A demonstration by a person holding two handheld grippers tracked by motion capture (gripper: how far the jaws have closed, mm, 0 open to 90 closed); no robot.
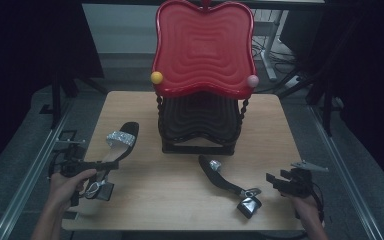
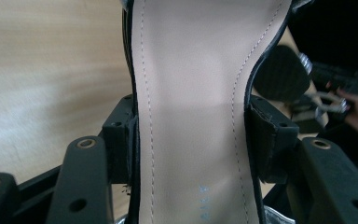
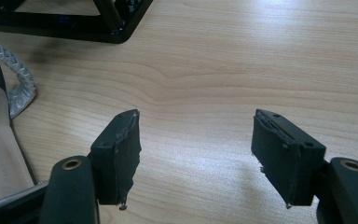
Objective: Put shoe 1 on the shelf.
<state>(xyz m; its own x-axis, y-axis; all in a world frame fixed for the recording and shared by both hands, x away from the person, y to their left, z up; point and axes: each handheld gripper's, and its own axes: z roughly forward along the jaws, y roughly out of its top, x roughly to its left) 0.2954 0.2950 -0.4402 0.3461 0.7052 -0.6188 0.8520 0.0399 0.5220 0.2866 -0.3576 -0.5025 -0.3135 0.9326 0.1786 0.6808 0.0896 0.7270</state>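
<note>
My left gripper point(image 1: 99, 166) is shut on a black sandal point(image 1: 121, 141) with a glittery silver strap. Its pads point(image 2: 121, 140) press both edges of the beige insole point(image 2: 191, 107) at the narrow waist. The toe points toward the far side and the block heel point(image 1: 102, 190) is near the person's hand. A second matching sandal point(image 1: 226, 181) lies on its side on the wooden table point(image 1: 180, 200) at the front right. Just to its right, my right gripper point(image 1: 274, 181) is open. Bare wood shows between its jaws point(image 3: 196, 149), and that sandal's strap point(image 3: 21, 79) is at the left edge.
A two-tier rack stands at the back middle of the table, with a red wavy tray point(image 1: 203, 47) on top and a black tray point(image 1: 200, 122) below. Its black base point(image 3: 74, 23) is close ahead of my right gripper. Metal rails point(image 1: 25, 180) run beside the table.
</note>
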